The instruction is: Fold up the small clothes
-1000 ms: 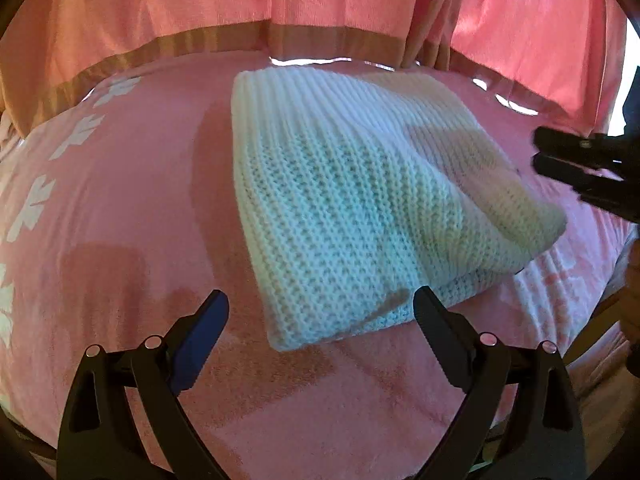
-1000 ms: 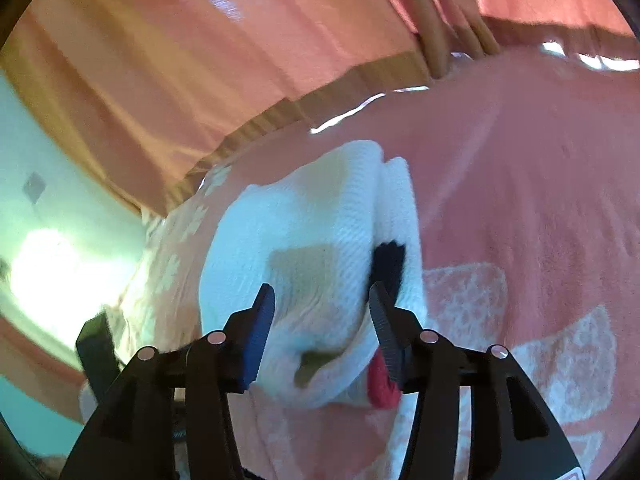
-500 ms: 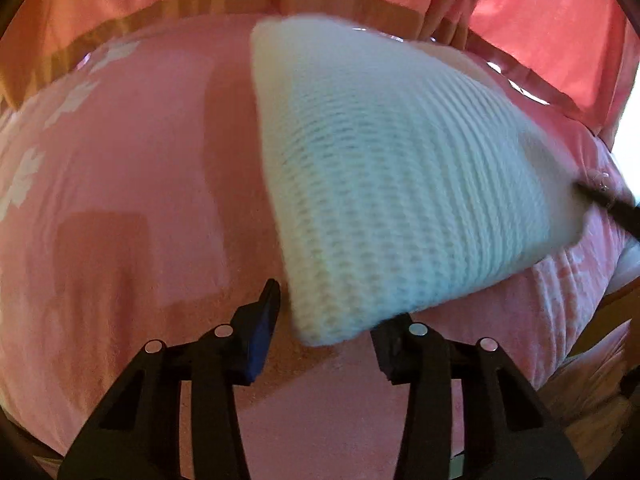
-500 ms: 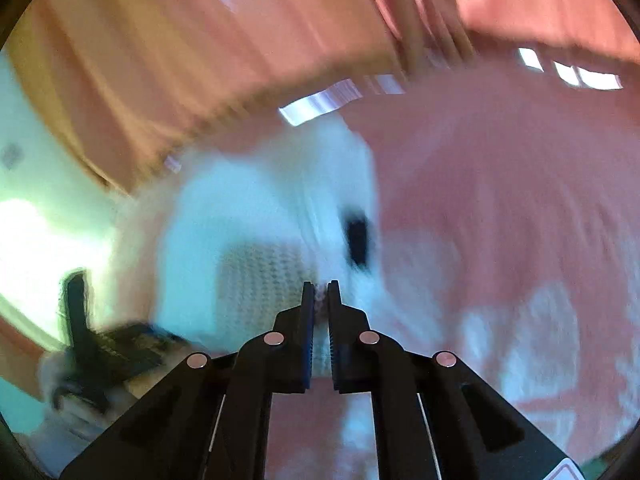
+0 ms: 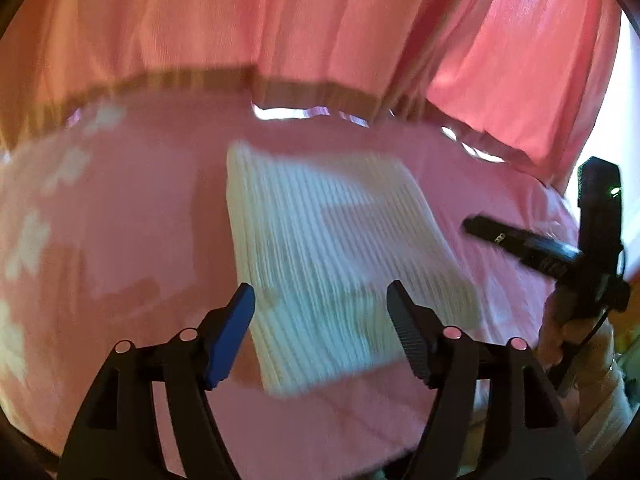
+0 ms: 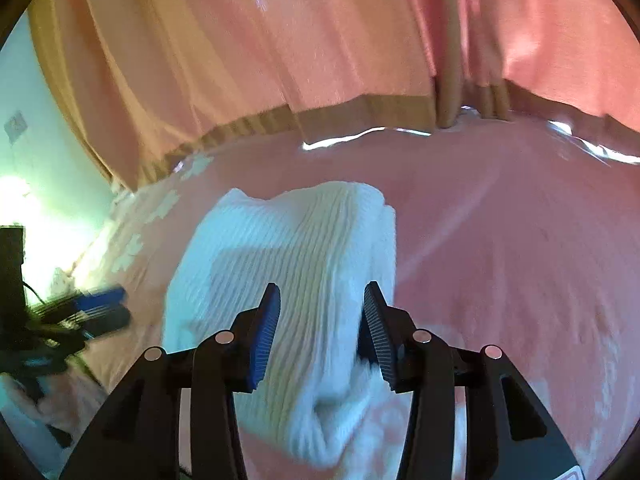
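Warm, pink-tinted daylight in two blurred fisheye views.
Light glows through the curtain and flares white at frame edges. The knit is smeared by motion and crossed by soft shadows; corners vignette black.

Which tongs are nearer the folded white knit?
Right. The right tongs straddle the folded white knit's near end; the left tongs sit open just short of its near corner.
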{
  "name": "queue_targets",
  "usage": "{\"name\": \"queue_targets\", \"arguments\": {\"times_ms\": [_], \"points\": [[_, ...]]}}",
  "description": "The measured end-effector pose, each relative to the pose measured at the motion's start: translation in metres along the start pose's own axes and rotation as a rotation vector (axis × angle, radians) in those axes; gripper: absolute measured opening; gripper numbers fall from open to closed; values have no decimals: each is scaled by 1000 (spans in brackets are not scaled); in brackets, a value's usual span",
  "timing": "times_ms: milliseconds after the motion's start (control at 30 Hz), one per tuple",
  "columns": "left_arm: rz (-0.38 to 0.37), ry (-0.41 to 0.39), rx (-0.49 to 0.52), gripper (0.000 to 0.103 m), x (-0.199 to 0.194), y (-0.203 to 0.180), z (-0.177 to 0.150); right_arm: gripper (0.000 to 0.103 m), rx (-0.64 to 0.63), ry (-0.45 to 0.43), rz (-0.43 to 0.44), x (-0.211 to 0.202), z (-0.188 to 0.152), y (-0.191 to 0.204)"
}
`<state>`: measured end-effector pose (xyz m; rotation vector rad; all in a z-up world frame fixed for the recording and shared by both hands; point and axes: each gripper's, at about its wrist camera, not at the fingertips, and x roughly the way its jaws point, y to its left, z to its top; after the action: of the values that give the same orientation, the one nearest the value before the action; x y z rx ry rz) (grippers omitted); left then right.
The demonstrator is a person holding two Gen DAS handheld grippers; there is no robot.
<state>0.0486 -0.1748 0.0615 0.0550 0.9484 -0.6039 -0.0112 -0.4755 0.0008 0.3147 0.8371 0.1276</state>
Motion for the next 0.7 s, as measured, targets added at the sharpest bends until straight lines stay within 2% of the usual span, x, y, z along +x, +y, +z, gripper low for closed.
{"name": "queue_targets", "arguments": {"times_ms": [100, 133, 167, 200, 233, 333, 367, 433, 467, 533, 600, 700], "points": [[117, -7, 55, 66, 33, 1, 23, 41, 7, 69, -32, 42, 11, -1], [146, 7, 62, 66, 48, 5, 27, 23, 15, 95, -35, 54, 10, -4], [167, 26, 65, 65, 62, 9, 29, 15, 34, 119, -25, 63, 8, -8], [186, 61, 60, 57, 82, 16, 29, 15, 56, 114, -13, 64, 8, -10], [181, 73, 51, 57, 88, 19, 30, 13, 59, 90, -8, 60, 9, -9], [155, 72, 12, 58, 99, 28, 25, 13, 12, -61, -9, 25, 18, -1], [147, 77, 14, 59, 100, 29, 26, 13, 15, -68, -19, 23, 19, -4], [152, 74, 23, 65, 102, 28, 28, 16, 42, 57, -81, 52, 10, -20], [151, 76, 20, 66, 104, 29, 29, 19, 67, 120, -81, 67, 3, -28], [152, 82, 7, 67, 105, 28, 31, 20, 108, 92, -43, 61, 1, -34], [158, 76, 9, 66, 99, 25, 30, 20, 60, 19, -57, 33, 4, -22], [164, 64, 18, 65, 85, 22, 28, 23, 53, -56, -20, -8, -6, -13]]}}
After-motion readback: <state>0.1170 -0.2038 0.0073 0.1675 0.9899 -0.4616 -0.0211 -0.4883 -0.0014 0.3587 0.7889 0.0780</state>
